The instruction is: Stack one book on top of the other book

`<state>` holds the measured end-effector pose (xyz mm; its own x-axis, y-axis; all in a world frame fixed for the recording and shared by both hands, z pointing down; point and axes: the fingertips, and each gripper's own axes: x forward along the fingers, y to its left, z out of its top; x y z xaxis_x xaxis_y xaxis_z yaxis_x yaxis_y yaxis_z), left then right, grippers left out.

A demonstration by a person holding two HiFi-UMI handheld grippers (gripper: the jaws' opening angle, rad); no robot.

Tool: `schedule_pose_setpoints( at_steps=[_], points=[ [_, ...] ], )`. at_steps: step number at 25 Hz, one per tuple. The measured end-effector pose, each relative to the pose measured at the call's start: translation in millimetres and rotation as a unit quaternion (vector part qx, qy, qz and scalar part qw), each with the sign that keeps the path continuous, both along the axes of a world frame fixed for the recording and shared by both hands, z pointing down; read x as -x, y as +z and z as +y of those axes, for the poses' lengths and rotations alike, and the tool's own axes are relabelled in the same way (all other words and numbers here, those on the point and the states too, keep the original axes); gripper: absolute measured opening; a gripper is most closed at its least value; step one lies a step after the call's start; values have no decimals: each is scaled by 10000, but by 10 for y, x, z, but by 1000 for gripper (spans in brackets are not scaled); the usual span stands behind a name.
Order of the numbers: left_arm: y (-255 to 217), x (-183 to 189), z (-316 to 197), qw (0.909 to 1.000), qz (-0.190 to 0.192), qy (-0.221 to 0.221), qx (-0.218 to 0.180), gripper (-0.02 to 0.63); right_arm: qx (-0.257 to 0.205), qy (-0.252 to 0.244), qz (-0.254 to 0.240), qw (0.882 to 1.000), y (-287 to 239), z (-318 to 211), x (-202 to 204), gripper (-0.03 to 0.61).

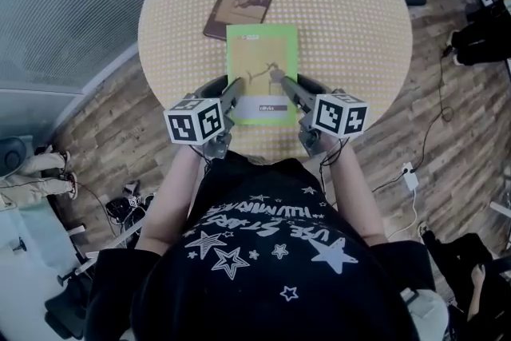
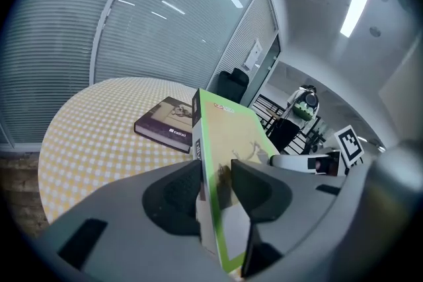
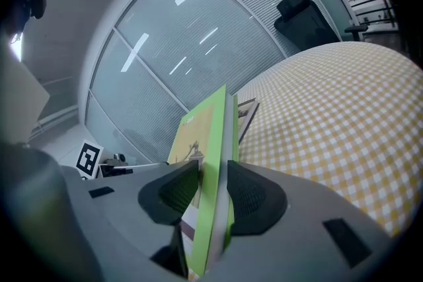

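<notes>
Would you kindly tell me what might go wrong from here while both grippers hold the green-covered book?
1. The left gripper and right gripper pinch the green-covered book only near its close end, so its far end may sag or slip.
2. The dark brown book lies askew, beyond and leftward; a low approach might shove it toward the round checked table's rim rather than land on top.

Between left gripper (image 1: 236, 85), right gripper (image 1: 281, 81): near book (image 1: 262, 56); far book (image 1: 239, 4) behind, on table (image 1: 351, 20).
</notes>
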<state>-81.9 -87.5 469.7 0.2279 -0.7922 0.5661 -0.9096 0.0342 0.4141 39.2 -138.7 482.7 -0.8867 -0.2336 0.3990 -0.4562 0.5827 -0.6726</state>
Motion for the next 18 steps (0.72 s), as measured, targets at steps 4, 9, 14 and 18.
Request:
schedule_pose_setpoints(
  at_steps=[4, 9, 14, 18],
  points=[
    [-47, 122, -197, 9996, -34, 280, -81, 147, -16, 216, -47, 9998, -33, -124, 96, 144],
    [-41, 417, -436, 9967, 45, 812, -49, 147, -32, 728, 39, 9973, -90, -238, 359, 144],
    [-94, 825, -689, 9916, 2, 1295, -50, 147, -66, 1049, 94, 9944, -142, -360, 748, 144],
    [-90, 1093, -907, 9880, 69, 1546, -27, 147, -173, 1287, 131, 9914, -201, -543, 1026, 144]
  ],
)
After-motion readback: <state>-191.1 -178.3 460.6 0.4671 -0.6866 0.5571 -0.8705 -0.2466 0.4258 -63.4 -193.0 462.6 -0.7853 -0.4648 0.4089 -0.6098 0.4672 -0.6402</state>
